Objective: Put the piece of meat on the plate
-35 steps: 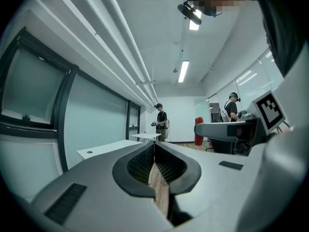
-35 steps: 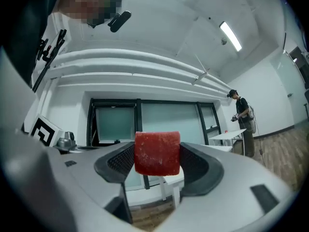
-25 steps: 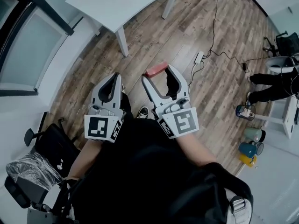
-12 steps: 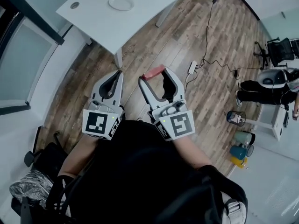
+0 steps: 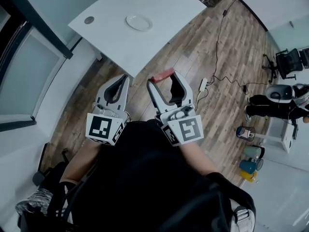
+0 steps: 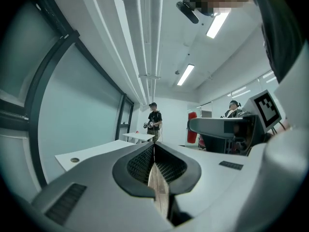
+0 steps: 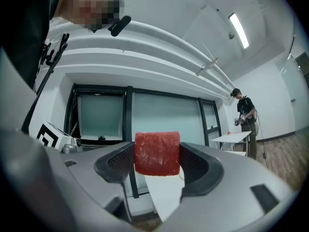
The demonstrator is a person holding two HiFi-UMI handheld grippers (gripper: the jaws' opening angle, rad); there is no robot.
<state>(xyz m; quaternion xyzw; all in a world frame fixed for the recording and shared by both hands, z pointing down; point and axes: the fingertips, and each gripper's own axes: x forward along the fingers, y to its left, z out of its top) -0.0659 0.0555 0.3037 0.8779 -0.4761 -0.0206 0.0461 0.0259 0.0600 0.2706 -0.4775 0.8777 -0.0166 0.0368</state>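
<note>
A red piece of meat (image 7: 157, 153) sits clamped between the jaws of my right gripper (image 5: 162, 77), held in the air above the wood floor; in the head view the piece of meat (image 5: 161, 75) shows at the jaw tips. My left gripper (image 5: 123, 78) is beside it on the left, jaws pressed together with nothing between them, as the left gripper view shows for the same gripper (image 6: 154, 149). A small white plate (image 5: 138, 22) lies on the white table (image 5: 159, 11) ahead, well beyond both grippers.
The table's near edge and a round cable hole (image 5: 89, 20) lie ahead left. A power strip and cables (image 5: 203, 85) trail on the floor at right. A person (image 5: 270, 104) and coloured jugs (image 5: 251, 158) are at far right. Glass wall panels run along the left.
The table and plate have drawn closer and lower in the head view over the last second. Both grippers keep their pose, the meat still clamped in the right one.
</note>
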